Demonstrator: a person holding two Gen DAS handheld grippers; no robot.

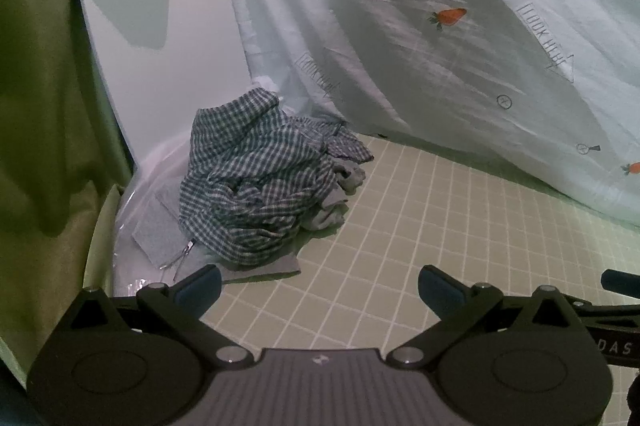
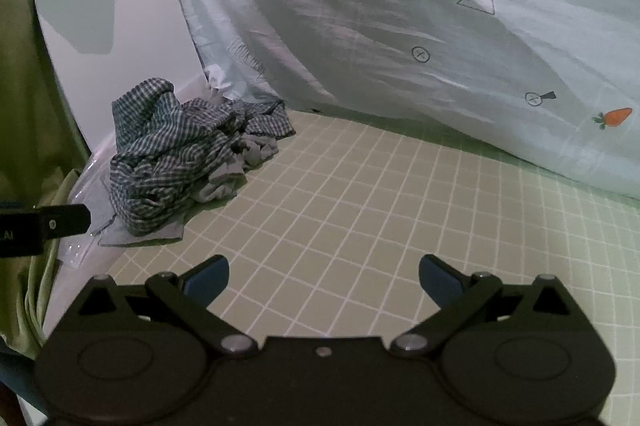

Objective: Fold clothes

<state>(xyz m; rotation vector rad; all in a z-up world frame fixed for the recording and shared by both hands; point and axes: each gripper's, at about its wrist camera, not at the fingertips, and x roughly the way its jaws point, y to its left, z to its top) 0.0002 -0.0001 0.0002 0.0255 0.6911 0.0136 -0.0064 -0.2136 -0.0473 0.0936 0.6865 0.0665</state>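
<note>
Filling the far side, I see a pale quilt [image 2: 460,37] printed with carrots, slumped onto the green checked sheet [image 2: 360,209]. My crumpled checked shirt [image 1: 256,181] lies at the back left by the white wall [image 1: 132,65]. Left gripper [image 1: 320,286] and right gripper [image 2: 324,276] both gape wide, holding nothing.

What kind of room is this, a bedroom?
Probably a bedroom, on a bed: a carrot-print duvet is bunched along a green grid-patterned sheet, and a crumpled checked garment lies in the corner by a white wall.
</note>
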